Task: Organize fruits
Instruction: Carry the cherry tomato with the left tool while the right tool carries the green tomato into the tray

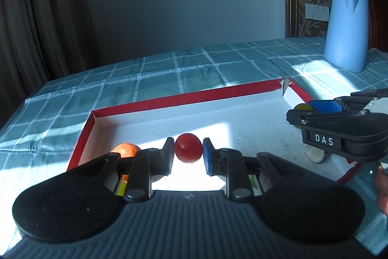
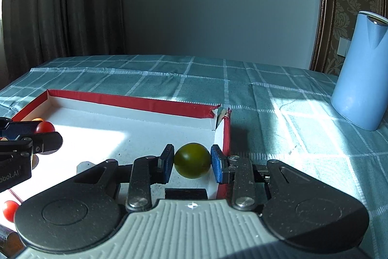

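My left gripper (image 1: pixel 188 149) is shut on a small red tomato (image 1: pixel 188 147), held above the white floor of a shallow red-edged box (image 1: pixel 169 98). An orange fruit (image 1: pixel 126 149) lies in the box just left of the left finger. My right gripper (image 2: pixel 192 160) is shut on a green tomato (image 2: pixel 192 160) over the box's right corner (image 2: pixel 226 135). In the left wrist view the right gripper (image 1: pixel 297 113) enters from the right with the green tomato (image 1: pixel 302 107) partly hidden. The left gripper (image 2: pixel 48 135) and its red tomato (image 2: pixel 45 127) show at the left of the right wrist view.
A light blue jug (image 1: pixel 346 28) stands on the teal checked tablecloth (image 1: pixel 194 67) beyond the box's right corner. Another red tomato (image 2: pixel 10 210) lies at the near left outside the box. Curtains hang at the back left. A hand (image 1: pixel 383 186) shows at the right edge.
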A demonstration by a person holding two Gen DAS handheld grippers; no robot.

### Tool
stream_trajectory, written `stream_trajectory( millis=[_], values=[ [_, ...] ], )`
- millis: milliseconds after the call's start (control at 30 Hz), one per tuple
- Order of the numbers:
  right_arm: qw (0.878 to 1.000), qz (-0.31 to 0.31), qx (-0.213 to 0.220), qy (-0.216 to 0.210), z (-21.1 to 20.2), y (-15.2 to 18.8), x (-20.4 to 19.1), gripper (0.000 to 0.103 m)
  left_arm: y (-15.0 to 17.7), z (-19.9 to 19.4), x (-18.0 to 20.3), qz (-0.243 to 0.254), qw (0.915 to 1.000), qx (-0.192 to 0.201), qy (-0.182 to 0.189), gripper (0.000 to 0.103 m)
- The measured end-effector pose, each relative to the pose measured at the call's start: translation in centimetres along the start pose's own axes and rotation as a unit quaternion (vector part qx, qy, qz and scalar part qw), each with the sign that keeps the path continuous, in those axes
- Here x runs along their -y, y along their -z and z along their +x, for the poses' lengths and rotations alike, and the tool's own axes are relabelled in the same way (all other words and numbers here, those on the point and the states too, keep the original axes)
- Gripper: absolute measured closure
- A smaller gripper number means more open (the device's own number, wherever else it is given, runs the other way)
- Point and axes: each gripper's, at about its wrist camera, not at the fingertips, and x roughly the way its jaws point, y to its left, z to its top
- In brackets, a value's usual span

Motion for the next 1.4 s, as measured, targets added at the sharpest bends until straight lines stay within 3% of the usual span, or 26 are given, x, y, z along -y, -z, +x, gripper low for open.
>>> stream_trajectory(
  millis=[200, 333, 467, 567, 667, 767, 967, 1100, 1233, 1300, 1400],
  values=[
    [1.000, 0.001, -0.015, -0.001, 1.5, -0.6, -0.1, 0.071, 0.4, 2.4, -0.3, -0.002, 0.9989, -0.032, -0.034, 0.079],
    [1.000, -0.007, -0.018, 0.001, 2.2, -1.1, -0.4, 0.071, 0.4, 2.4, -1.2, -0.027, 0.9985, -0.040, -0.026, 0.061],
    [1.000, -0.008, -0.018, 0.003, 2.5, -1.3, -0.5, 0.071, 0.4, 2.6, -1.4, -0.032, 0.9982, -0.045, -0.023, 0.057],
    [1.000, -0.015, -0.015, 0.003, 2.5, -1.3, -0.6, 0.071, 0.4, 2.4, -1.3, -0.031, 0.9985, -0.039, -0.019, 0.049],
    [1.000, -0.014, -0.016, 0.003, 2.4, -1.3, -0.7, 0.070, 0.4, 1.9, -1.1, -0.029, 0.9991, -0.026, -0.017, 0.033],
    [0.999, -0.005, -0.031, -0.008, 2.8, -1.2, -0.4, 0.055, 0.5, 1.4, -0.9, -0.023, 0.9992, -0.010, -0.029, 0.021],
    [1.000, -0.009, -0.023, -0.013, 2.5, -1.0, -0.7, 0.044, 0.6, 0.9, -1.0, -0.026, 0.9992, 0.000, -0.030, 0.012],
    [1.000, -0.005, -0.013, -0.013, 2.2, -0.9, -0.6, 0.044, 0.5, 0.6, -1.3, -0.033, 0.9991, 0.003, -0.027, 0.007],
    [0.999, 0.040, 0.017, -0.027, 0.4, -1.7, 1.4, 0.040, 0.5, 0.2, -2.1, -0.053, 0.9984, 0.007, -0.019, 0.006],
    [0.996, 0.073, 0.034, -0.029, -0.6, -1.9, 2.7, 0.027, 0.5, 0.1, -2.5, -0.063, 0.9979, 0.008, -0.014, 0.005],
    [0.990, 0.126, 0.052, -0.039, -1.6, -2.1, 5.0, 0.026, 0.5, -0.1, -2.8, -0.070, 0.9974, 0.010, -0.012, 0.005]
  ],
)
